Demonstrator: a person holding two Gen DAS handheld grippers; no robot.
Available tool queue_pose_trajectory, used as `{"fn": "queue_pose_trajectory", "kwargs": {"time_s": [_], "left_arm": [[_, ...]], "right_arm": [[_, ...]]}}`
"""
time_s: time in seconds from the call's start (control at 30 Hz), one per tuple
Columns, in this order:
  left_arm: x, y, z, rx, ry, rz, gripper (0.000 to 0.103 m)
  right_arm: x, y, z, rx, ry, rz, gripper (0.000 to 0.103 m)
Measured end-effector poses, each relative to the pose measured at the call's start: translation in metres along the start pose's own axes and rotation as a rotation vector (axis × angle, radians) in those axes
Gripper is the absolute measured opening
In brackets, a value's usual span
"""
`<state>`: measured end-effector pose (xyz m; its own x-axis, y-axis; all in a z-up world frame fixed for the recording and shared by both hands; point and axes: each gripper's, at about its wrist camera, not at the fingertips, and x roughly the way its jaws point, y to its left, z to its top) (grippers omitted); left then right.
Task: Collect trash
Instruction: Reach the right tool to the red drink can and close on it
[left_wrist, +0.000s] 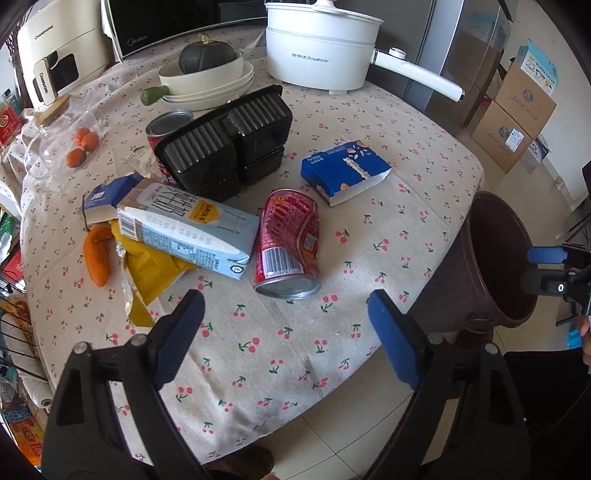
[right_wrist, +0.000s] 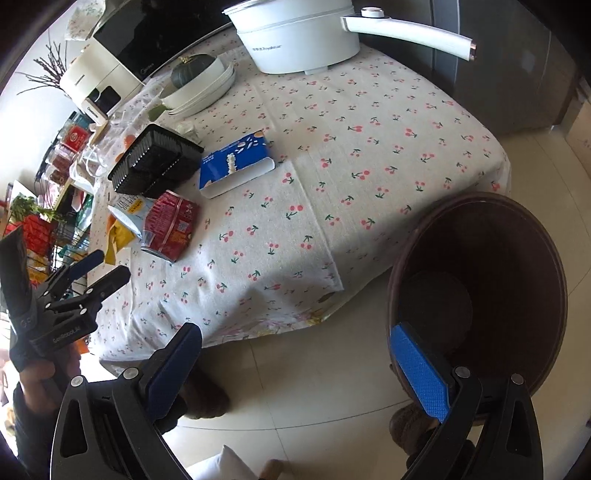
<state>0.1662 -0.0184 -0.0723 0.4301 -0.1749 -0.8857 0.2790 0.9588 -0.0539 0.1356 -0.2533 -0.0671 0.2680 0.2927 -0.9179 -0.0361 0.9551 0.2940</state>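
A: Left gripper hovering above the near part of the table, jaws spread wide, nothing between the blue pads. Aimed toward the red can.

B: Right gripper off the table edge, low over the floor tiles, jaws likewise wide apart and empty. Right pad just at the rim of the brown bin.

A: Bin standing on the floor against the table's corner, dark inside. No telling whether anything lies at the bottom.

B: Trash all still on the table: red can on its side, dented, touching the pale blue milk carton. Yellow wrapper under the carton. Black plastic tray behind the can, upside down. Blue box right of the can, apart from it. A second can upright behind the tray.

A: Readable writing: "Royalstar" on the white electric pot at the far edge, "Midea" on the black microwave, "CHANGHONG" on the cream appliance. Chinese print on can and carton, too small to read.

B: Cloth white with red cherries. Cardboard boxes stacked on the floor beyond the bin.
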Motion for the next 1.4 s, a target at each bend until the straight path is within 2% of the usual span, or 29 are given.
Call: {"fn": "queue_pose_trajectory", "kwargs": {"time_s": [0.1,0.17,0.27,0.43,0.47,0.5,0.57,0.6,0.87,0.9,0.93,0.97,1.0,1.13,1.2,1.27,1.33,1.4], "left_arm": [[0.026,0.0,0.013,-0.03,0.066,-0.013,0.08],[0.044,0.005,0.017,-0.085,0.126,-0.031,0.075],[0.061,0.01,0.022,-0.135,0.169,-0.032,0.074],[0.07,0.013,0.025,-0.19,0.176,-0.035,0.072],[0.072,0.015,0.024,-0.201,0.182,-0.044,0.068],[0.074,0.016,0.023,-0.21,0.191,-0.058,0.056],[0.071,0.017,0.023,-0.216,0.181,-0.067,0.052],[0.068,0.019,0.022,-0.223,0.176,-0.081,0.046],[0.027,0.027,0.01,-0.195,0.109,-0.152,0.043],[0.02,0.029,0.008,-0.192,0.098,-0.164,0.039],[0.014,0.03,0.006,-0.186,0.086,-0.171,0.027],[0.008,0.033,0.004,-0.179,0.073,-0.18,0.011],[0.007,0.035,0.005,-0.172,0.063,-0.179,0.002],[0.002,0.046,-0.001,-0.098,0.012,-0.037,0.002],[0.005,0.062,-0.004,-0.158,0.073,-0.096,0.003],[-0.006,0.074,-0.006,-0.182,0.063,-0.143,0.022],[-0.016,0.075,-0.01,-0.148,0.029,-0.104,0.059],[-0.019,0.08,-0.013,-0.167,0.027,-0.105,0.062]], "right_arm": [[-0.003,0.006,0.014,-0.053,-0.044,-0.092,0.103],[-0.003,0.007,0.02,-0.059,-0.056,-0.101,0.103],[0.004,0.005,0.028,-0.055,-0.044,-0.115,0.103],[0.012,0.007,0.036,-0.051,-0.035,-0.126,0.103],[0.013,0.008,0.037,-0.045,-0.034,-0.123,0.103],[0.014,0.007,0.038,-0.039,-0.032,-0.118,0.103],[0.016,0.007,0.04,-0.029,-0.031,-0.117,0.103],[0.017,0.007,0.042,-0.024,-0.03,-0.121,0.103],[0.031,0.015,0.054,0.016,-0.014,-0.117,0.103],[0.033,0.019,0.056,0.014,-0.014,-0.113,0.103],[0.034,0.022,0.057,0.012,-0.014,-0.109,0.103],[0.035,0.027,0.058,0.009,-0.014,-0.105,0.103],[0.037,0.031,0.059,0.006,-0.014,-0.1,0.103],[0.048,0.046,0.062,-0.005,-0.018,-0.104,0.103],[0.06,0.053,0.061,-0.01,-0.003,-0.127,0.103],[0.073,0.059,0.058,-0.021,0.035,-0.119,0.103],[0.075,0.065,0.055,-0.031,0.048,-0.104,0.103],[0.07,0.069,0.05,-0.042,0.033,-0.099,0.103]]}}
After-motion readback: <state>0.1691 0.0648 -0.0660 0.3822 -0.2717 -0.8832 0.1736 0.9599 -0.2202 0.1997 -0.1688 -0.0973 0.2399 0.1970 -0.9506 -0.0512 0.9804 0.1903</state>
